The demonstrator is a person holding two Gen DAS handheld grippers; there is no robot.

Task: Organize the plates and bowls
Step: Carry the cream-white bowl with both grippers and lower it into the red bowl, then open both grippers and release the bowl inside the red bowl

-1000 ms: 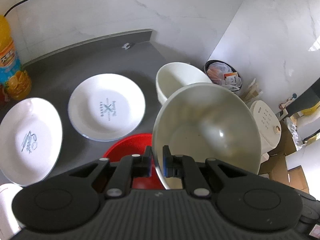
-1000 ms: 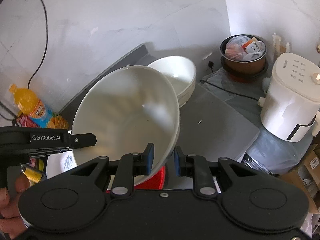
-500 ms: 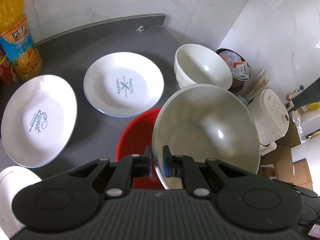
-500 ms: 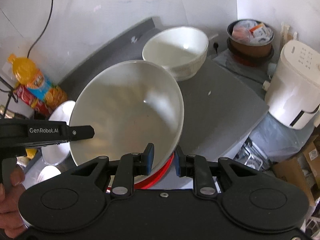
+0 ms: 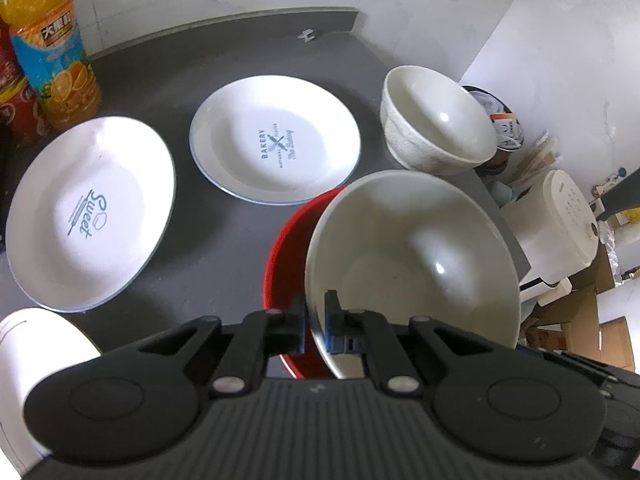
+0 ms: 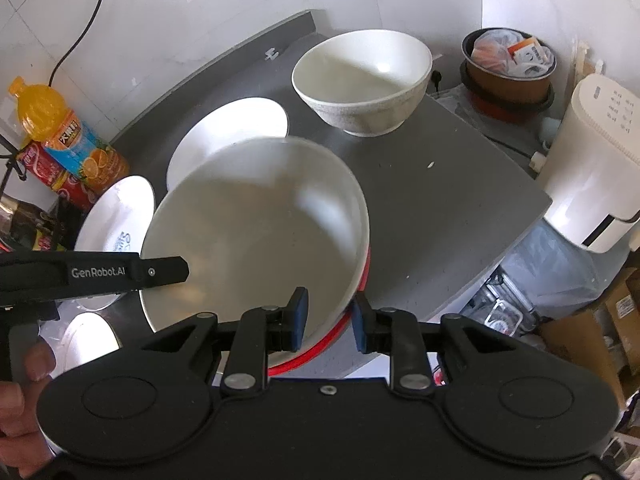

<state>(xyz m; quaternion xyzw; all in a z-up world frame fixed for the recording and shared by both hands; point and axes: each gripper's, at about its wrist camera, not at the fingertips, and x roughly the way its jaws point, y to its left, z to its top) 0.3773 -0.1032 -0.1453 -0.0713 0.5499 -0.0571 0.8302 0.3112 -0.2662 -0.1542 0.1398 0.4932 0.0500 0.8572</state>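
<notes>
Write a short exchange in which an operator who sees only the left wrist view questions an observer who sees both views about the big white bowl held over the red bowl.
Operator: Where is the right gripper?
Observer: The right gripper straddles the big white bowl's near rim. Its jaws are opening and the pads are not pressing.
Operator: What carries my left gripper?
Observer: A person's hand grips its handle, at the picture's lower left edge.

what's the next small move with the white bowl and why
Probably let the left gripper release. The white bowl already sits low in the red bowl, the right gripper's jaws are opening off the rim, and only the left one is clamped on it.
</notes>
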